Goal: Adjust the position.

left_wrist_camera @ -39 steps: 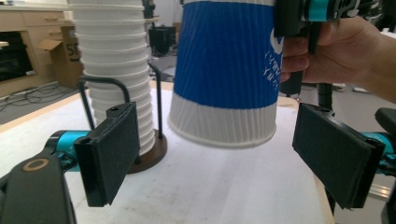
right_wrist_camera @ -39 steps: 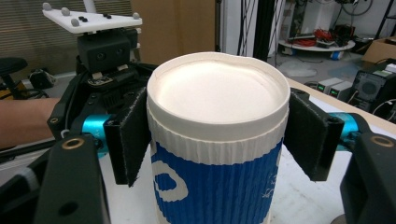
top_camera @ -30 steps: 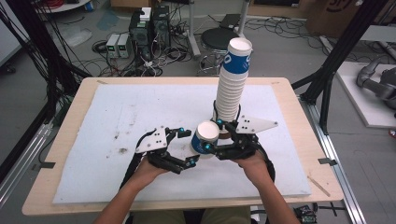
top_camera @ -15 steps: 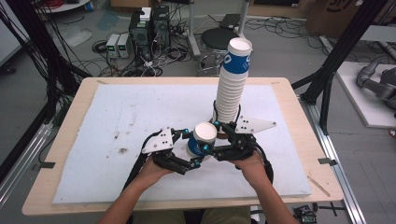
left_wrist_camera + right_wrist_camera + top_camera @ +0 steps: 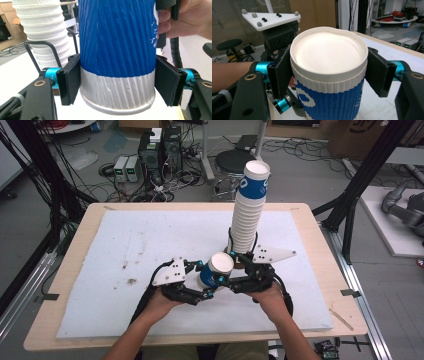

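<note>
A blue and white paper cup [image 5: 216, 270] stands upside down on the white mat [image 5: 125, 245], between both grippers, slightly tilted. My left gripper [image 5: 206, 281] has just been closing, and its pads [image 5: 71, 80] now press the cup [image 5: 117, 50] low down near the rolled rim. From the other side my right gripper [image 5: 231, 280] is shut on the same cup [image 5: 328, 82], with its pads [image 5: 283, 72] just under the white base. A tall stack of upside-down paper cups [image 5: 247, 215] rises right behind the right gripper and shows in the left gripper view [image 5: 43, 32].
The mat covers a wooden table [image 5: 320, 250]. Black frame posts [image 5: 360, 185] stand at its left and right. Cables, electronics boxes and a stool [image 5: 232, 162] sit on the floor beyond the far edge.
The left gripper's jaws have closed in on the cup from wide apart. Both hands, the cup and the stack have stayed where they were.
</note>
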